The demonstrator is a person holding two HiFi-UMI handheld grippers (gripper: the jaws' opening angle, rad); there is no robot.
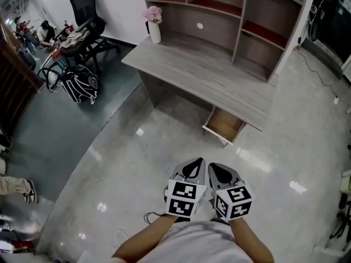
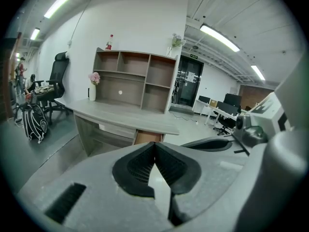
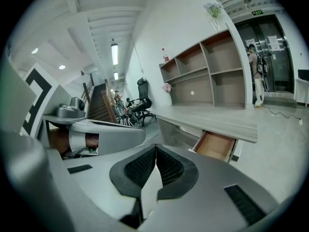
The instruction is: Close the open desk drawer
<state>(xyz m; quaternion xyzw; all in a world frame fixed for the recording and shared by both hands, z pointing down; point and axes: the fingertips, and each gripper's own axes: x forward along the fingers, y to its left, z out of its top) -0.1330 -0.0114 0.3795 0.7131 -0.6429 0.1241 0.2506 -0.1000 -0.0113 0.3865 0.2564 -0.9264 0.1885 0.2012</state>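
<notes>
A wide stretch of glossy grey floor (image 1: 137, 163), smooth and marked by lamp reflections, is seen in front of the desk. It lies open between the grippers and the drawer. The long tabletop (image 1: 208, 75) is made of pale grey wood grain with straight edges. On its back part a shelf unit (image 1: 219, 15) of the same grey wood is set, with reddish-brown boards inside. Under the tabletop's end at the right of the head view, the drawer (image 1: 225, 124) is pulled out toward the person. It is a box of light brown wood with a white front panel. A white vase (image 1: 154, 32) with pink flowers is placed at the far left corner. The left gripper (image 2: 154, 145) and the right gripper (image 3: 156, 148) are held side by side, well apart from the drawer. On each, the ribbed black fingers (image 2: 137, 166) are pressed together with nothing between them.
</notes>
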